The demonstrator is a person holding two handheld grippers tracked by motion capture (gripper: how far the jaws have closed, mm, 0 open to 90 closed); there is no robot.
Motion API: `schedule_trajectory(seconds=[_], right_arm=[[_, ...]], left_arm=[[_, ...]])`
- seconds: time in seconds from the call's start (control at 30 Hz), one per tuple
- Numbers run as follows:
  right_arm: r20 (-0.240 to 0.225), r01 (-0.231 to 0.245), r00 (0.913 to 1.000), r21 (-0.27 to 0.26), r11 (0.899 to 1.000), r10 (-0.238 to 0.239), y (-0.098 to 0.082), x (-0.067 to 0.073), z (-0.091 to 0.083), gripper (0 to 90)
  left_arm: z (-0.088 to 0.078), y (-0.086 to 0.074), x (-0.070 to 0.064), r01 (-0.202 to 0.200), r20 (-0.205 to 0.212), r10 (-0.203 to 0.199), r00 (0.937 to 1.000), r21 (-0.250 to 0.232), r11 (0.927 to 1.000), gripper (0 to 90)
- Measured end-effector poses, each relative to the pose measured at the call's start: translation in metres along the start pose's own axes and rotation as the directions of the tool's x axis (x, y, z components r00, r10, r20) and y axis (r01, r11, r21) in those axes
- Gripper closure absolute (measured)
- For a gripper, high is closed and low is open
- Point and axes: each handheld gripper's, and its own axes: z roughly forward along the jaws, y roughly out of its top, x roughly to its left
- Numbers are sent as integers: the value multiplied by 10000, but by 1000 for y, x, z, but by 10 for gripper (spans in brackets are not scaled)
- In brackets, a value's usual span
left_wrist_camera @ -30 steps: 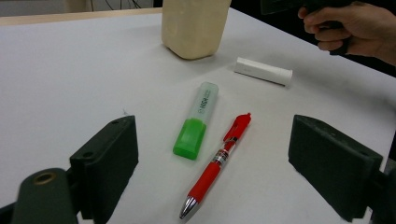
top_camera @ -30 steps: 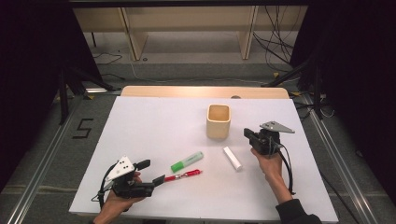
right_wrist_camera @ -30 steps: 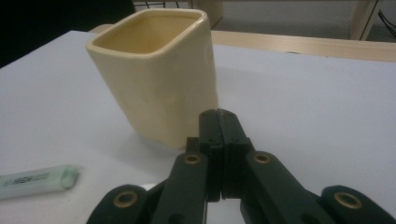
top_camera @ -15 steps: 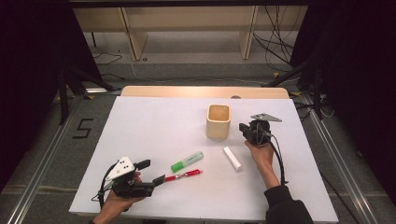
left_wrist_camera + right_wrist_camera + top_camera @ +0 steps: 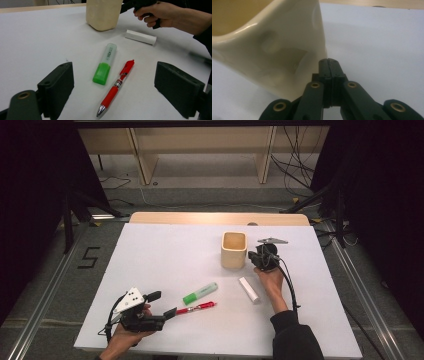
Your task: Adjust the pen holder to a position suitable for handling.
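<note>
Two grippers work this table, and in the high view the right gripper sits just beside the right wall of the cream square cup, while the left gripper rests near the table's front-left corner. A red pen, a green highlighter and a white cylinder lie between the two hands; pen and highlighter both run diagonally, their near ends toward the left gripper. The pen is the closest thing to that gripper; the cup is well apart from it.

In the left gripper view, the left gripper's jaws stand wide apart with nothing gripped. The red pen lies ahead between them, its metal tip pointing back at the camera, with the green highlighter alongside it on the left.

In the right gripper view, the right gripper is clenched tight, pads meeting on nothing, its tip close against the lower side of the cup; I cannot tell whether they touch. A sideways nudge looks likelier than a grasp.
</note>
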Motion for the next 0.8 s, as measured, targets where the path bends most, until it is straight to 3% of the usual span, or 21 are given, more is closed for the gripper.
schedule_trajectory(seconds=[0.2, 0.3, 0.8], right_arm=[[57, 21, 10000, 241, 9997, -22, 3, 6, 6, 900], [-45, -209, 9998, 388, 9990, 210, 4, 4, 6, 900], [445, -87, 9990, 678, 9977, 57, 5, 12, 10, 900]], left_arm=[[0, 0, 0, -1, -1, 1, 10000, 8, 10000, 155], [0, 0, 0, 6, -1, -6, 10000, -8, 10000, 155], [2, 0, 0, -13, 0, 13, 10000, 20, 10000, 155]])
